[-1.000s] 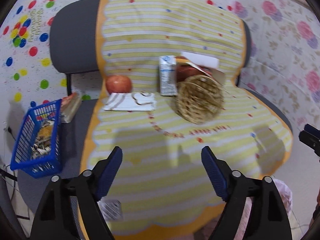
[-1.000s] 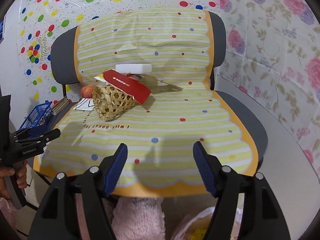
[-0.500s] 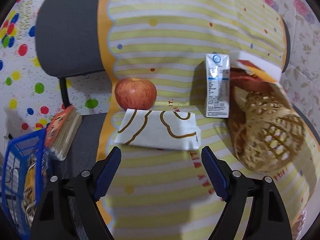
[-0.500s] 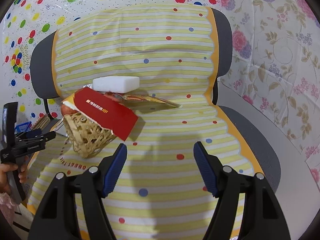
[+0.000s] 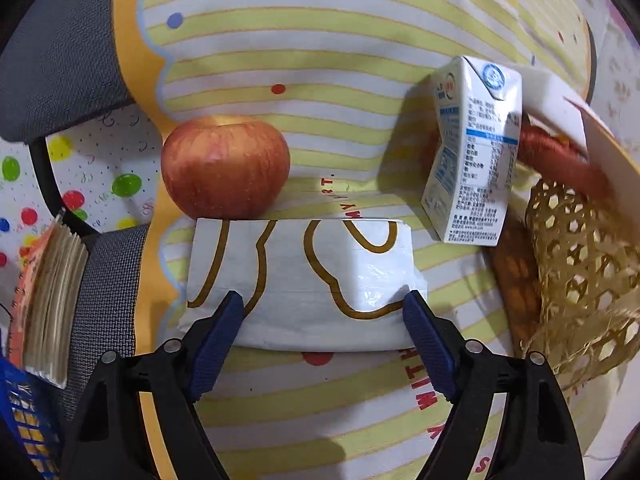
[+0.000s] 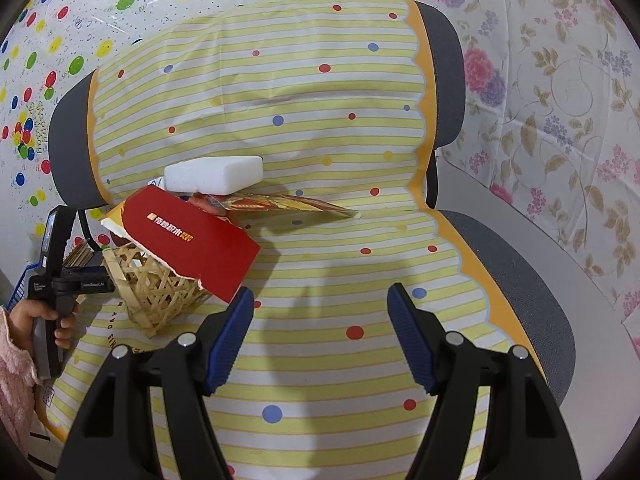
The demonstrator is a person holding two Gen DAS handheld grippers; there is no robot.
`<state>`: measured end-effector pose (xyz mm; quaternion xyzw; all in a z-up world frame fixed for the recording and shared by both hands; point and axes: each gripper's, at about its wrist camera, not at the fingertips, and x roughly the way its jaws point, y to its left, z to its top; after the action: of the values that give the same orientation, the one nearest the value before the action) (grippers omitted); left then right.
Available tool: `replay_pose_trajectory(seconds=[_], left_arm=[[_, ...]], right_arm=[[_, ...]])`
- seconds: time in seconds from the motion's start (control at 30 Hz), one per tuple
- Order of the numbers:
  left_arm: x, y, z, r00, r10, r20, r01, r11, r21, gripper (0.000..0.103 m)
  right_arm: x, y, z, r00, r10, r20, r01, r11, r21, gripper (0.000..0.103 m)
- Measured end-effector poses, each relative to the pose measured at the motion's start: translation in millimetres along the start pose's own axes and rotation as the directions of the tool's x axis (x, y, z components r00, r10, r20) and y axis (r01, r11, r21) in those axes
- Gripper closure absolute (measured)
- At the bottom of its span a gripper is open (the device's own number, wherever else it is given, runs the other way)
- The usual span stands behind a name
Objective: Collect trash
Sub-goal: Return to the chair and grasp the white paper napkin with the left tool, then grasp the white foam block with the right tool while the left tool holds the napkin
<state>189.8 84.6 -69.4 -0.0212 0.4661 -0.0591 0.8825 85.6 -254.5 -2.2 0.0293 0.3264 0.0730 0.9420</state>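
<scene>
A flat white wrapper with brown lines [image 5: 300, 280] lies on the striped yellow chair cover [image 5: 320, 40], in front of a red apple [image 5: 224, 168]. My left gripper [image 5: 324, 304] hangs low over the wrapper's near edge. Its jaws are closing, with the wrapper under and between the tips and the pads not pressing it. A white milk carton [image 5: 472, 152] stands to the right. My right gripper [image 6: 320, 300] is open over the seat with nothing between its fingers. A torn red box [image 6: 188, 240] and a white foam block [image 6: 214, 174] lie ahead on its left.
A wicker basket [image 5: 580, 280] lies on its side at the right, under the red box. A blue basket [image 5: 24, 420] and a notebook [image 5: 48, 300] sit left of the seat. A flat yellow-red packet [image 6: 288, 204] lies against the chair back. A hand [image 6: 28, 320] holds the left gripper.
My left gripper has come forward and down to the white wrapper, which now fills the view, and its jaws have narrowed a little. The right gripper moved closer to the chair, then held still.
</scene>
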Motion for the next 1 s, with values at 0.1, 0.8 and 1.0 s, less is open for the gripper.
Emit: replay_pose_trajectory(seconds=[0.1, 0.8, 1.0], left_arm=[[-6.3, -11.2, -4.7, 1.0, -0.023, 0.015, 0.022, 0.999, 0.036, 0.051], [-162.6, -49.9, -86.3, 0.954, -0.012, 0.299, 0.023, 0.999, -0.033, 0.094], [-168.5, -47.9, -81.0, 0.949, 0.008, 0.315, 0.007, 0.999, -0.048, 0.094]], right_arm=[[-4.9, -0.5, -4.9, 1.0, 0.007, -0.006, -0.007, 1.0, 0.011, 0.035], [-32.0, 19.7, -6.1, 0.998, 0.061, 0.029, -0.059, 0.995, -0.082, 0.035], [-11.3, 38.1, 6.6, 0.994, 0.112, 0.016, -0.109, 0.987, -0.121, 0.051]])
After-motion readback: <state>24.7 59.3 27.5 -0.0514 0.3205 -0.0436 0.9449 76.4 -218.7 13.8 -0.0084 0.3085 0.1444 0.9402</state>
